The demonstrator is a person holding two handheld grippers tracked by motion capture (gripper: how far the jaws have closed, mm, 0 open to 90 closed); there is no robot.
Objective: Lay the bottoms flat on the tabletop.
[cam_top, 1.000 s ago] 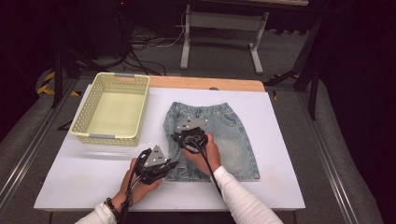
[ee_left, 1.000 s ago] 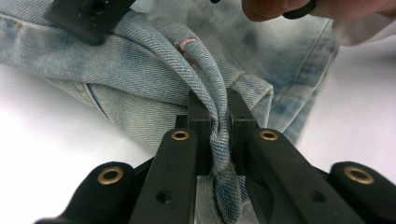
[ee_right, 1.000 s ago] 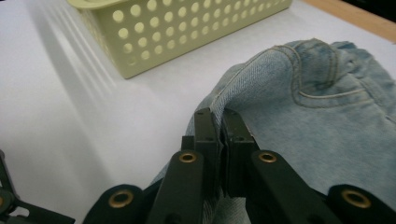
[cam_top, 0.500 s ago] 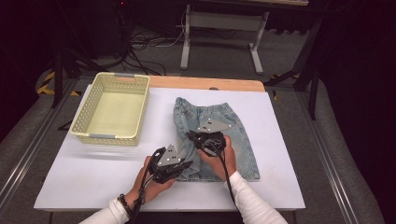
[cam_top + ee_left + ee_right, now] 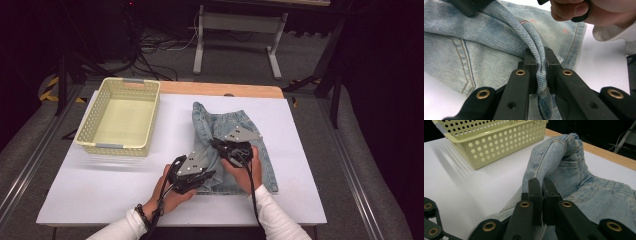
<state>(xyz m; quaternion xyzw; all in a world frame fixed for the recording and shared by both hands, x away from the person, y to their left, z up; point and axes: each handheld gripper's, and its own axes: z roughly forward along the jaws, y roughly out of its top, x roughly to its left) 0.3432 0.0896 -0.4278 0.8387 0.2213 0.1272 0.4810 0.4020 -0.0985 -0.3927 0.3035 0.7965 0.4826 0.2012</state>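
Observation:
A pair of light-blue denim shorts lies on the white table, its left side lifted into a fold. My left gripper is shut on the near hem edge of the shorts; in the left gripper view the denim is bunched between the pads of my left gripper. My right gripper is shut on the same left edge farther up. In the right gripper view a ridge of the shorts rises from my right gripper.
A pale yellow perforated basket stands empty at the back left of the table, and it appears in the right gripper view as a basket beyond the fabric. A wooden strip runs along the table's far edge. Cables and a stand lie behind.
Both grippers have carried the left edge of the shorts to the right, over the rest of the garment. The fold has grown and the shorts now cover less of the table.

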